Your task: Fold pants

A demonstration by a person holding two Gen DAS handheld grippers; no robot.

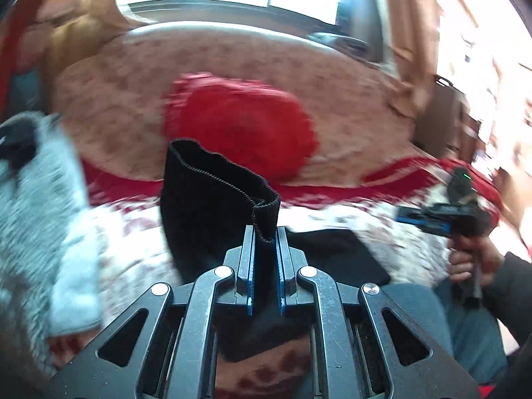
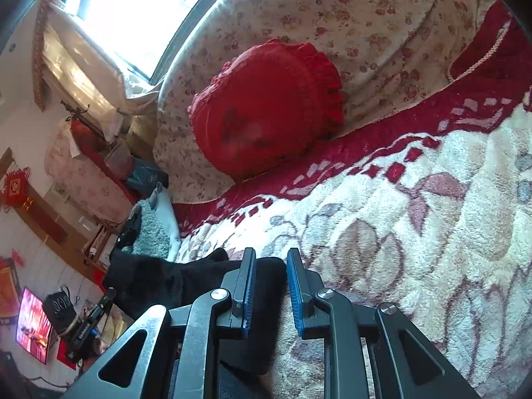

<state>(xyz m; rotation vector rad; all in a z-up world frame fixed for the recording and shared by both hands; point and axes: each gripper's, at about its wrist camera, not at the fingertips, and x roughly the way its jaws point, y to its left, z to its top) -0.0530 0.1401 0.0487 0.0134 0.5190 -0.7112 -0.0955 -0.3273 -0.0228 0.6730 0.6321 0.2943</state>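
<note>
My left gripper (image 1: 265, 232) is shut on the ribbed hem of the black pants (image 1: 212, 199) and holds that end lifted above the bed. The rest of the black cloth lies on the blanket below it. In the right wrist view my right gripper (image 2: 271, 259) is open, its jaws apart just over an edge of the black pants (image 2: 166, 282) that lie on the blanket; it holds nothing. The right gripper also shows in the left wrist view (image 1: 442, 216), held in a hand at the right.
A fluffy white and red floral blanket (image 2: 399, 216) covers the bed. A red frilled cushion (image 2: 266, 106) leans on a floral pillow (image 2: 332, 16) behind. A grey fluffy garment (image 1: 40, 216) lies at the left. A window (image 2: 143, 6) is behind.
</note>
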